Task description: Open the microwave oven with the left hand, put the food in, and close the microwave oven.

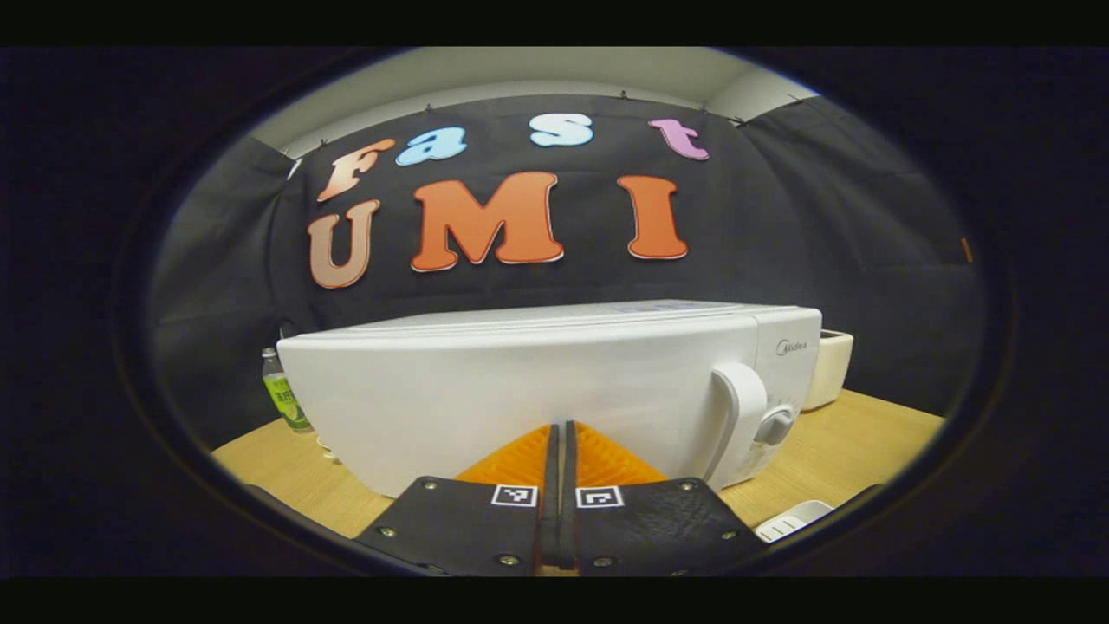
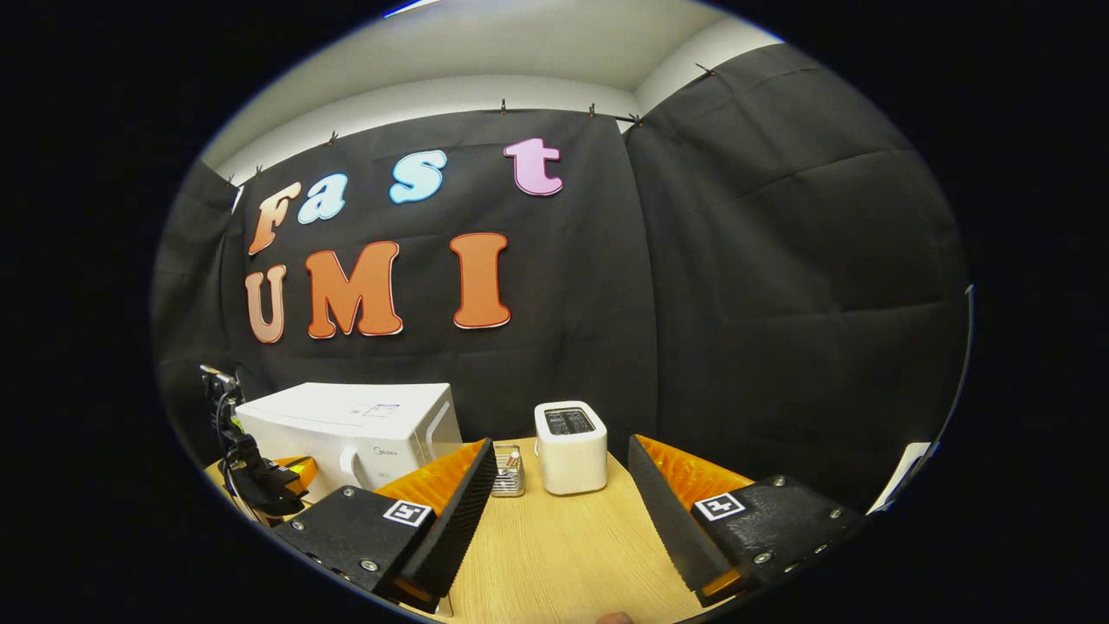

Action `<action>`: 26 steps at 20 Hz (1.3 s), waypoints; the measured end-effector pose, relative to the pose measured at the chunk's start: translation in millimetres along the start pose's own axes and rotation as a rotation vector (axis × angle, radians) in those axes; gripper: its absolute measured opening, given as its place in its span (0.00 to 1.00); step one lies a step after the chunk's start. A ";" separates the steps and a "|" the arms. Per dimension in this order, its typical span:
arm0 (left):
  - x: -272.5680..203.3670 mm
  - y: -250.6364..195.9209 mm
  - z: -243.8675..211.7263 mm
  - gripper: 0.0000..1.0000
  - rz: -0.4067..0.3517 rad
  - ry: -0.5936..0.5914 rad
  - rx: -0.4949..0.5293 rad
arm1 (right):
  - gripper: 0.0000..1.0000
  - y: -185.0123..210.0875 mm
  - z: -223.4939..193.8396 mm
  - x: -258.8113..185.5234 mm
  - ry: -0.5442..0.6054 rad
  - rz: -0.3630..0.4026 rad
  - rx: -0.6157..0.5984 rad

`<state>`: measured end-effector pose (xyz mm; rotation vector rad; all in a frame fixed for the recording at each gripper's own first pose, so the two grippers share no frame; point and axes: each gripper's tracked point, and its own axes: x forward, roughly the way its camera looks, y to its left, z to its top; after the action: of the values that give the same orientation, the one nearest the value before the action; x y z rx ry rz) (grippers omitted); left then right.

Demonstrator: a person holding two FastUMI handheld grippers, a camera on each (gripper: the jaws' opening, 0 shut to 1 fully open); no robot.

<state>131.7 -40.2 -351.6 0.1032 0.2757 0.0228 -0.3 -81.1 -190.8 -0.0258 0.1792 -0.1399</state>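
In the left gripper view, the left hand-held gripper (image 1: pixel 560 433) sits nearest, its two fingers pressed together with only a thin slit between them and nothing pinched, their tips just in front of the microwave oven's (image 1: pixel 554 381) door. The oven stands on the wooden bench (image 1: pixel 866 442), door closed, with its curved handle (image 1: pixel 736 416) upright toward the right side of the front and a round knob (image 1: pixel 777 426) just right of the handle. Near the bench's front edge at the right lies a small white tray-like thing (image 1: pixel 793 520), too cut off to identify. Left of the oven and farther back stands a bottle (image 1: pixel 284 392) with a green label, and behind the oven's right end a white box-shaped thing (image 1: pixel 830 368) rests on the bench. In the right gripper view, the right hand-held gripper (image 2: pixel 563 468) has its fingers spread wide apart over bare bench (image 2: pixel 554 555), holding nothing. Beyond them, between the fingertips, a small clear container (image 2: pixel 508 471) stands just left of a white toaster (image 2: pixel 570 447), the two close together. Farther left, the microwave oven (image 2: pixel 346 425) sits closed, and the left hand-held gripper (image 2: pixel 260 481) shows in front of it at the left edge. The black cloth wall (image 2: pixel 736 303) hangs behind everything.
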 end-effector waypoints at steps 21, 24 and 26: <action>-209.3 256.8 219.1 0.39 0.319 -0.163 -0.011 | 0.95 86.6 82.9 -6.0 -0.104 0.152 0.007; -233.7 278.2 238.0 0.88 0.328 -0.198 -0.077 | 0.94 94.1 88.1 -7.5 -0.113 0.162 0.000; -256.9 312.7 261.5 0.89 0.438 -0.269 -0.022 | 0.94 100.4 88.8 -8.7 -0.107 0.179 -0.002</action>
<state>-46.7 235.6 0.9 0.1421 -0.0198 0.4437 20.8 20.7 -105.7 -0.0189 0.0746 0.0403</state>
